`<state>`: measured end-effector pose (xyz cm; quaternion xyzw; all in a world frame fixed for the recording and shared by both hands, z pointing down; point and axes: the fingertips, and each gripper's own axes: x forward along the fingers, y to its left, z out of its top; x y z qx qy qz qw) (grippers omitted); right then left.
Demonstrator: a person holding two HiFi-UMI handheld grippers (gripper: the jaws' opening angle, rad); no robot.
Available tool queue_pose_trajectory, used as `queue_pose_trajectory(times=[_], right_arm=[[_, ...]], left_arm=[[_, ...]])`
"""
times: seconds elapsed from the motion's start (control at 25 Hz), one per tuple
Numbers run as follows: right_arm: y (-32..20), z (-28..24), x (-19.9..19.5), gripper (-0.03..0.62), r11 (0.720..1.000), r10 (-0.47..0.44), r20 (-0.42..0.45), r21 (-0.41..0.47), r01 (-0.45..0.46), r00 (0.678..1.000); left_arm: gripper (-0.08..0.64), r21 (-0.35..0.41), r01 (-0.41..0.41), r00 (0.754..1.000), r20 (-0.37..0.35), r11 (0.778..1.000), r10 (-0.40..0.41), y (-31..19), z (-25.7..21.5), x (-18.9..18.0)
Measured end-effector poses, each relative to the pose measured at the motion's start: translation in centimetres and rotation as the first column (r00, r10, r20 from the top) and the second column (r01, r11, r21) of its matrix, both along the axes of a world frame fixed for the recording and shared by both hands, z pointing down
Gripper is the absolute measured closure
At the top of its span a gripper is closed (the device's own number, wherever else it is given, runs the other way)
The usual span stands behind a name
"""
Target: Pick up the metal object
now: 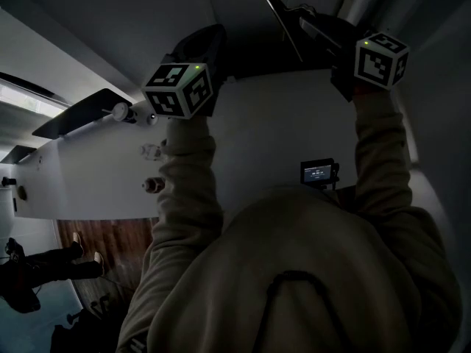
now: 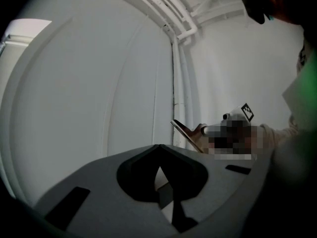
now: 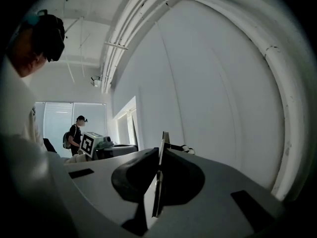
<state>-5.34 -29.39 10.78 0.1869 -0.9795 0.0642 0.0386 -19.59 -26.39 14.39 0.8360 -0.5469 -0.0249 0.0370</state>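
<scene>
The right gripper (image 3: 160,152) is squeezed tight on the metal piece (image 3: 157,192). The piece is thin and flat. It stands on its edge between the two jaws and pokes out past their tips. The left gripper (image 2: 159,151) has its jaws pressed together, and nothing is in them. It is a little way from the right one and does not touch the metal piece. Both grippers are up in the air in front of a white wall (image 3: 223,93). White pipes (image 3: 133,24) run along the top of the wall. Far off, a person with a backpack (image 3: 74,135) stands by a bright window (image 3: 54,118).
</scene>
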Motion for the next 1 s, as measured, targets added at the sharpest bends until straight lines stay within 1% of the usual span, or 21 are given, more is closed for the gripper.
queue_pose_trajectory(times=[0.16, 0.32, 0.48, 0.64, 0.72, 0.88, 1.0], right_arm=[[0.5, -2.5, 0.0, 0.558, 0.999, 0.003, 0.010, 0.038, -0.004, 1.000], [0.3, -2.3, 0.1, 0.558, 0.998, 0.017, 0.000, 0.056, -0.017, 1.000], [0.4, -1.3, 0.5, 0.560, 0.999, 0.038, -0.003, 0.031, -0.038, 0.999], [0.6, 0.1, 0.9, 0.560, 0.999, 0.034, 0.007, 0.035, -0.034, 0.999], [0.9, -0.1, 1.0, 0.560, 0.999, 0.036, 0.005, 0.038, -0.036, 0.999], [1.3, -0.6, 0.5, 0.560, 0.999, 0.026, -0.013, 0.024, -0.026, 1.000], [1.2, 0.0, 0.8, 0.560, 0.999, 0.031, -0.021, 0.016, -0.030, 0.999]], left_arm=[[0.557, 0.030, -0.009, 1.000, -0.005, 1.000, 0.009, -0.4, -1.2, 0.2], [0.557, 0.040, -0.018, 1.000, -0.007, 0.999, 0.018, -0.2, -1.3, 0.7], [0.557, 0.036, -0.029, 1.000, -0.010, 0.999, 0.029, 0.0, -0.8, 1.1], [0.557, 0.036, -0.037, 0.999, -0.008, 0.999, 0.037, 0.0, 0.7, 1.6], [0.557, 0.036, -0.043, 0.999, -0.007, 0.998, 0.043, 0.0, 0.7, 1.9], [0.557, 0.025, -0.033, 0.999, -0.011, 0.999, 0.033, 0.4, 0.2, 1.2], [0.557, 0.011, -0.035, 0.999, -0.017, 0.999, 0.036, 0.6, 0.9, 1.2]])
